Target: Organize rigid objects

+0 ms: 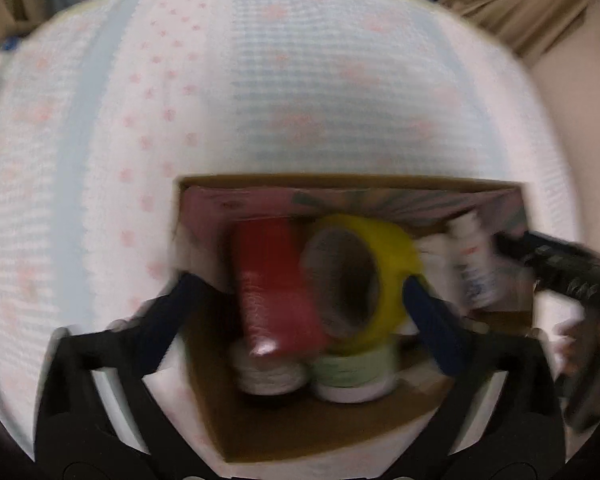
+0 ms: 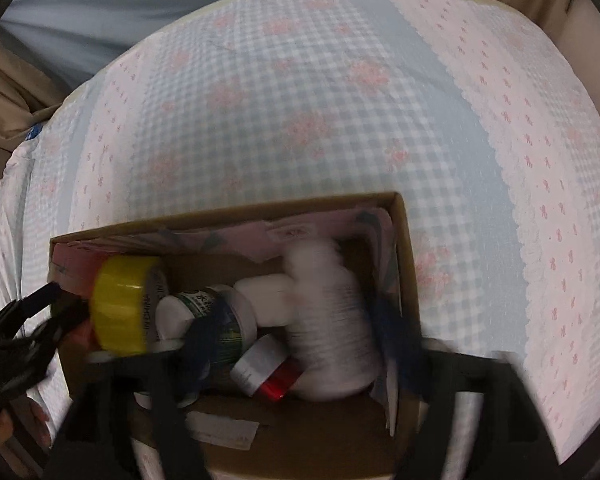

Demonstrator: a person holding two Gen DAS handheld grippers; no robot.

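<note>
Though blurred, left tongs (image 1: 300,292) seemingly straddle red box (image 1: 276,284) and yellow tape (image 1: 364,280).

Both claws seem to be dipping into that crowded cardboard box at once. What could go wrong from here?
The left gripper straddles the red box and the yellow tape roll, which lean on two small jars; letting go might topple them. The right gripper straddles a large white bottle among tightly packed bottles, so it could knock its neighbours. Both pictures are blurred, which suggests quick motion, so the grippers might bump each other or the cardboard box.
</note>
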